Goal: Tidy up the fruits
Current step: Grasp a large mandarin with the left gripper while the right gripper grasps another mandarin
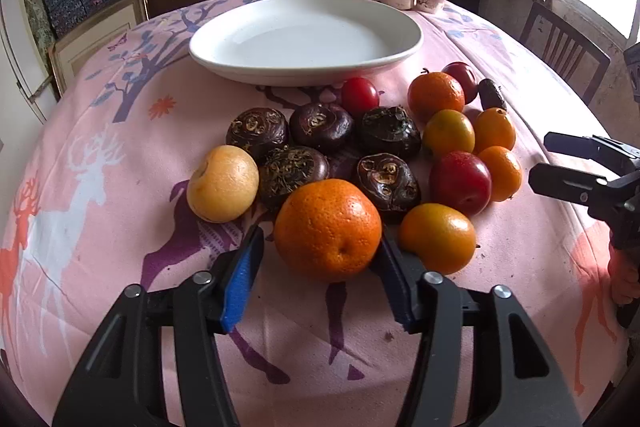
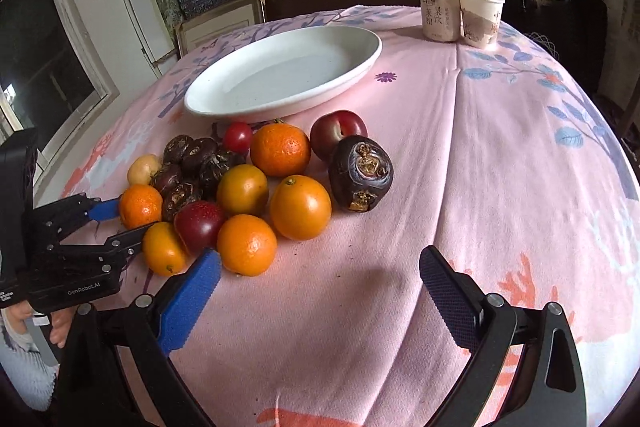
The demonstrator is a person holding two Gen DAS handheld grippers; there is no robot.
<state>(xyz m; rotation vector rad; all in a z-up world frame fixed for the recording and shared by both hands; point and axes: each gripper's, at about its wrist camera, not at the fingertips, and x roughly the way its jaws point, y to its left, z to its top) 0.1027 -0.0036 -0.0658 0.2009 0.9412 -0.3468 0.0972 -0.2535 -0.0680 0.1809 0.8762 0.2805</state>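
Left gripper: The left gripper (image 1: 323, 235) is clenched on the large mandarin (image 1: 327, 229). The blue pads (image 1: 240, 279) bracket its two flanks, and the right wrist view shows the tips against the skin.
Mandarin: It sits at the edge of the fruit pile farthest from the white plate (image 1: 304, 75) and appears to rest on the pink tablecloth (image 1: 120, 187).
Step in hand: The judgement is that the fruit is gripped and ready to be carried to the plate.
How to do it well: Lift straight up before swinging toward the plate. The small orange fruit (image 1: 438, 237) sits just beside the right-hand pad, and the dark water chestnuts (image 1: 320, 127) touch the mandarin on its plate side, so a sideways drag could set them rolling. Keep the squeeze gentle because the peel is soft. Carry the fruit over the pile, lower it into the dish and let go only once it rests there.
Right gripper: The right gripper (image 2: 320, 259) is released, its jaws wide over bare cloth and holding nothing. It is on the far side of the pile from the plate, to the right of the fruit.
Pile: A pale yellow fruit (image 1: 223, 183), red plums (image 1: 460, 183) and more orange fruit lie between the mandarin and the plate.
Plate: It is empty and sits just beyond the pile.
Writing: "GenRobot.AI" reads in white on the left gripper's body (image 2: 84, 291). The drink can (image 2: 439, 13) and paper cup (image 2: 480, 19) beyond the plate carry Chinese characters too small to read with confidence.
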